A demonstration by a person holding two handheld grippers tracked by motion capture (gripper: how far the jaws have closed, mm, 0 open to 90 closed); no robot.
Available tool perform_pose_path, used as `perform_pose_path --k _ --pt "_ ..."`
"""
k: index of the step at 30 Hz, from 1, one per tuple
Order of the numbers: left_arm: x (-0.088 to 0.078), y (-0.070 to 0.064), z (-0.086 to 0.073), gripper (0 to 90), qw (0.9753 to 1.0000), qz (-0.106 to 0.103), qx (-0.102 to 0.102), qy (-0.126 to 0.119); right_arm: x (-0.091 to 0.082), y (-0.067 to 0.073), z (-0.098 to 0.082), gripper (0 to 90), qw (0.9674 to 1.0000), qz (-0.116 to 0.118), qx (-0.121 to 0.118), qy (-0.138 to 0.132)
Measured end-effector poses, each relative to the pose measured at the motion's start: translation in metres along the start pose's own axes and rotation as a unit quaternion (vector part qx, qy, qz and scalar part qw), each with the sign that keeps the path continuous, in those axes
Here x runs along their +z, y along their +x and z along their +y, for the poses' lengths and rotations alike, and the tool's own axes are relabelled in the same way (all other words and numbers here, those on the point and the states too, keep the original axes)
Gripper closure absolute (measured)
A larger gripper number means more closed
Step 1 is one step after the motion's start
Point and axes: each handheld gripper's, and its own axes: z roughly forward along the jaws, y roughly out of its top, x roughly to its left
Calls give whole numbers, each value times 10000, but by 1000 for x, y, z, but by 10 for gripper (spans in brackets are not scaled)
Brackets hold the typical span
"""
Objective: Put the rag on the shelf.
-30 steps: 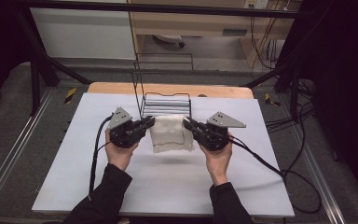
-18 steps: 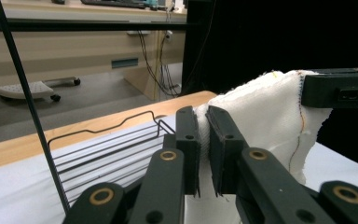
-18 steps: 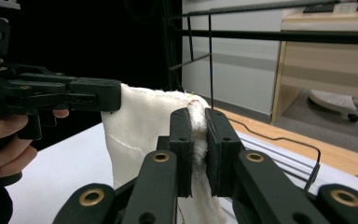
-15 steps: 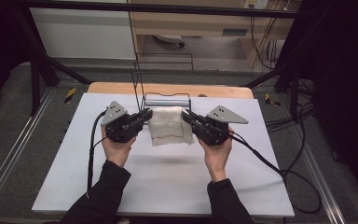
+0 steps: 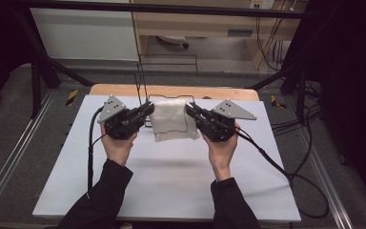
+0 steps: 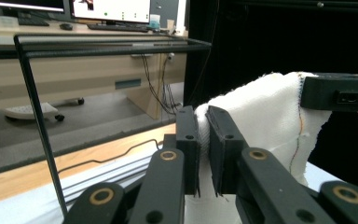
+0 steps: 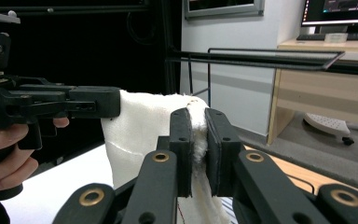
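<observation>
White tabletop (image 5: 171, 181): both grippers, left (image 5: 145, 110) and right (image 5: 193, 110), clamp white towel (image 5: 171, 125) edges, lifted; draping over wire rack (image 5: 143, 95) likely remains.

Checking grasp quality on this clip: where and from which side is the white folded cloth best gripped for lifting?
Grip the white folded cloth at its two upper corners, one tool from each side. It is limp, so a hold at both ends keeps it spread and hanging flat. The left tool and right tool are clamped there, clear of the black wire rack.

L gripper (image 6: 204, 154) pinches white cloth (image 6: 270, 116) edge; black wire rack (image 6: 74, 60) behind.
</observation>
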Motion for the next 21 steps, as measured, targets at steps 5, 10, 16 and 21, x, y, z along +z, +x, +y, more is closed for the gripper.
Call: perform_pose_path --k 5,10,16,21 --pt "0 0 7 830 10000 -15 -3 -89 0 0 6 823 9999 -33 -17 -100" --pt "-1 1 14 830 9998 8 24 -191 1 0 13 823 9998 -50 -20 -201" --pt "0 2 23 830 9995 30 31 -312 4 0 21 823 9995 -71 -25 -308" --pt "0 3 31 831 9991 52 47 -423 7 -1 27 823 9992 -99 -73 -391"
